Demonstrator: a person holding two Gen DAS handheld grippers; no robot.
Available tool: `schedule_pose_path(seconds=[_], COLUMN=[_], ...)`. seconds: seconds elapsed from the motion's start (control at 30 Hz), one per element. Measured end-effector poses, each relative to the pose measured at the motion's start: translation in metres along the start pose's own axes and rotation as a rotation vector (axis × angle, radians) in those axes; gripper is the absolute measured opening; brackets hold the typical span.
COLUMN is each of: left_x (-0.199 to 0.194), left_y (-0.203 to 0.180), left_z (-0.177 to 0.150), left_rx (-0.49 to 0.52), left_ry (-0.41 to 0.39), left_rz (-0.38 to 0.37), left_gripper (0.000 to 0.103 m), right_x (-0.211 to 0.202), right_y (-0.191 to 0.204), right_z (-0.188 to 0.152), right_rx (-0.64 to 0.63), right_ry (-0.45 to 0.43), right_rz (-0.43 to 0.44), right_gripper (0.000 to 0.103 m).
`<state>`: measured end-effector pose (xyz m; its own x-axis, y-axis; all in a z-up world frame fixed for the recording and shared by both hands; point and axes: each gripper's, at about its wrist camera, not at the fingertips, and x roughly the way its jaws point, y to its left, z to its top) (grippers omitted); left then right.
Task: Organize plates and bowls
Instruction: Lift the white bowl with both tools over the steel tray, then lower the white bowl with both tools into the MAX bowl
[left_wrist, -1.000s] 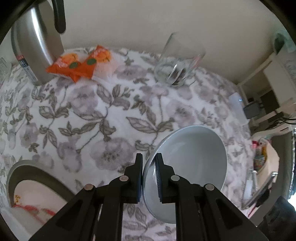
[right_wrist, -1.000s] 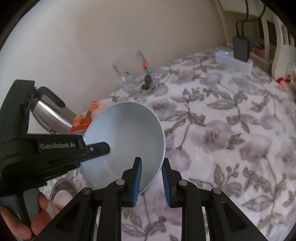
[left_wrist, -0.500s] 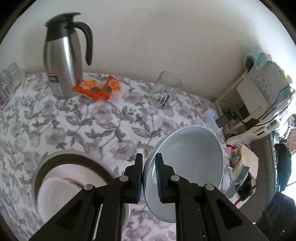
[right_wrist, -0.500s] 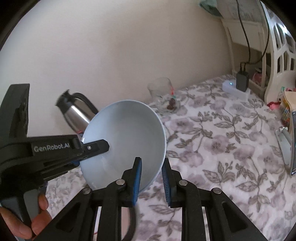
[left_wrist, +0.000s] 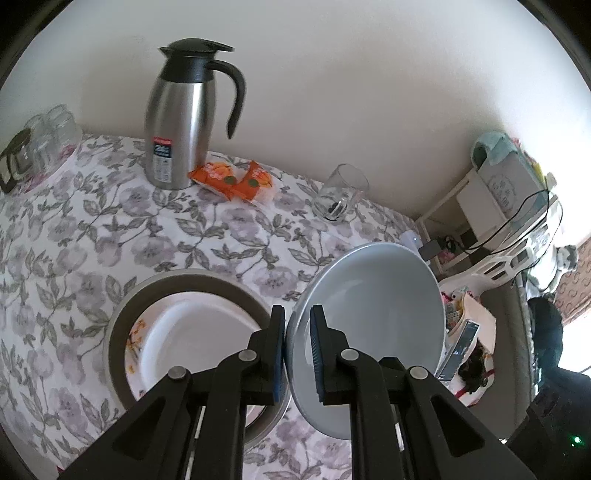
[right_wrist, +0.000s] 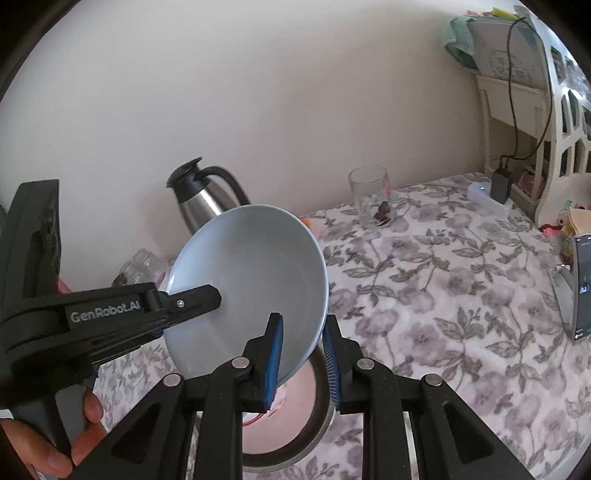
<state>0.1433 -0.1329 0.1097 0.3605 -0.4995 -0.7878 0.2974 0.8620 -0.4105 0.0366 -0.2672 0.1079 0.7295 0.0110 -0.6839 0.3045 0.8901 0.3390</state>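
Pale blue bowl (left_wrist: 376, 306): held tilted in the air above the tabletop (left_wrist: 110, 236), clamped at two spots on its rim.
Left gripper (left_wrist: 297, 332): jaws narrow, pinching the bowl's rim — one pad inside, one outside.
Right gripper (right_wrist: 301, 345): jaws narrow, gripping the bowl's lower rim the same way.
Hand (right_wrist: 55, 443): bare fingers around the left gripper's handle, left of the bowl in the right wrist view.
Grey-rimmed plate (left_wrist: 147, 295): flat on the tabletop, just left of the bowl and partly under it; white flower-edged plate (left_wrist: 177, 332) stacked on it.
Steel carafe (left_wrist: 184, 118): upright, well behind the bowl by the wall.
Orange packets (left_wrist: 236, 181): beside the carafe — behind the bowl.
Glass (left_wrist: 341, 192): behind the bowl.
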Motion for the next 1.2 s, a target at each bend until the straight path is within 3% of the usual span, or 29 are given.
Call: schedule_pose_path(seconds=[0.57,0.83,1.2], left_x=[-0.013,-0.010,0.017], left_y=[0.091,0.107,0.118], left_z=[-0.032,-0.037,-0.041], left_rx=[-0.225,-0.237,-0.258], left_ry=[-0.069,-0.073,-0.004], left_rz=[-0.073,-0.068,-0.033], left_gripper=[0.014,0.014,0.014], right_x=[0.033,0.055,0.074], right_y=[0.047,0.054,0.055], right_z=[-0.032,-0.041,-0.047], right_rx=[-0.099,-0.113,-0.122], right_ry=[0.103,0.163,0.208], right_rz=[0.045,0.040,-0.008], right_gripper=[0.024,0.023,0.023])
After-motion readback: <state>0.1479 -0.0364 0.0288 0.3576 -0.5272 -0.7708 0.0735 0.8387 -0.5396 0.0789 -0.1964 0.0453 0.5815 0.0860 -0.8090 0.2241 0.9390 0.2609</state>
